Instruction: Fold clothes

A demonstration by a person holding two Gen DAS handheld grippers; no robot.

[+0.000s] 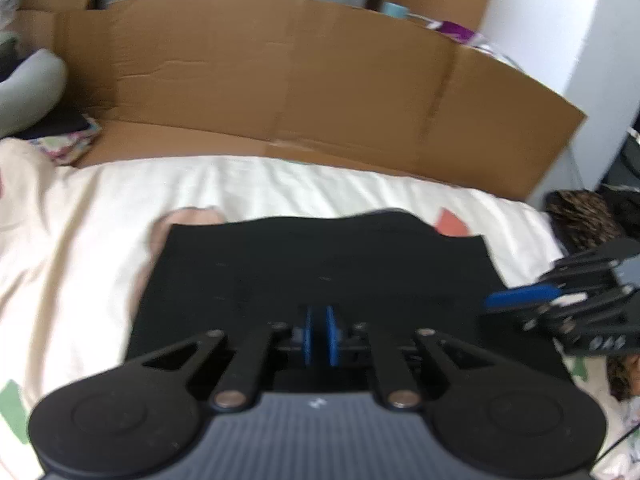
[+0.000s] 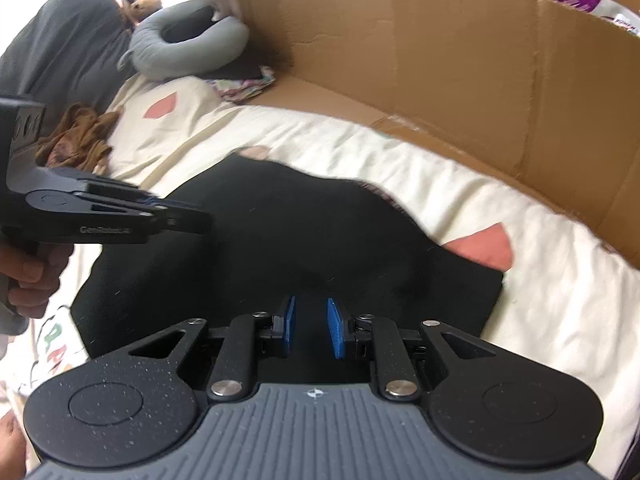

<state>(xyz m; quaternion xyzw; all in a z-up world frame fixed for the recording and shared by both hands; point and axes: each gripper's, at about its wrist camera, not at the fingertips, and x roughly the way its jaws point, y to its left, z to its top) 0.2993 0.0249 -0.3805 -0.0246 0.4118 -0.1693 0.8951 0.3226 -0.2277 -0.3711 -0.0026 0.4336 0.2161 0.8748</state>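
Looking down the left gripper (image 1: 319, 334), its pads are seen nearly together, empty, above the black garment (image 1: 320, 272) spread on the cream bedsheet (image 1: 80, 240). From the right gripper (image 2: 311, 328), pads are held apart, nothing clamped, over that garment.

Bed sheet (image 2: 320, 136), cream with pink patches, spread over the bed. Along its far edge: flattened brown cardboard (image 1: 280, 80) propped upright. Near the far left corner: grey ring cushion (image 2: 188, 44), dark pillow (image 2: 64, 36). Behind: pale wall (image 1: 560, 20). Lit by soft daylight.
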